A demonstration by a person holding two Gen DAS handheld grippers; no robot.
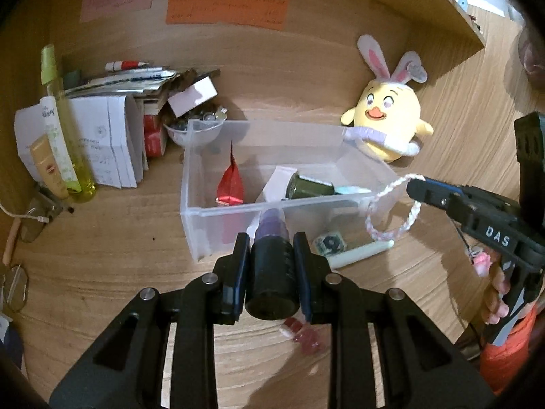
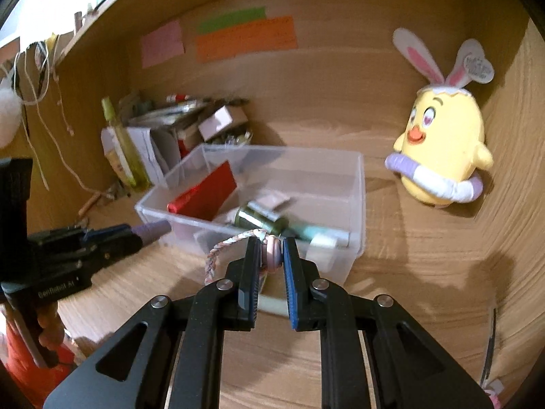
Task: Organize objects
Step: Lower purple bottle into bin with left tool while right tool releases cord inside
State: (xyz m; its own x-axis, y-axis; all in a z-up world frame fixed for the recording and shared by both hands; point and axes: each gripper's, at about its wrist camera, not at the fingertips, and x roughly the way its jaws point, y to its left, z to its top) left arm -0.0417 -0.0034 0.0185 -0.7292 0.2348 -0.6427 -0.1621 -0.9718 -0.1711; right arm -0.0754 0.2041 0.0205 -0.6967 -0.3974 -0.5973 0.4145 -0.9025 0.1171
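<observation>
While left gripper (image 1: 270, 259) clamps rigid black-and-purple tube (image 1: 270, 272) mid-barrel and right gripper (image 2: 270, 255) pinches limp, light braided cord (image 2: 218, 255) at its bead, carry gently toward clear bin (image 1: 204, 218).

The clear box (image 1: 272, 170) sits in the middle of the desk (image 1: 119, 238) with its top open, so a tool could go in from above. Inside, a red packet (image 1: 231, 184) and a green bottle (image 1: 306, 187) take up some room. A pile of books and boxes (image 1: 115, 136) and a tall yellow bottle (image 1: 64, 126) block the left side. A yellow toy chick (image 1: 388, 116) stands near the box's far right corner. A shelf (image 1: 442, 3) hangs over the desk. The desk in front of the box is mostly bare.
</observation>
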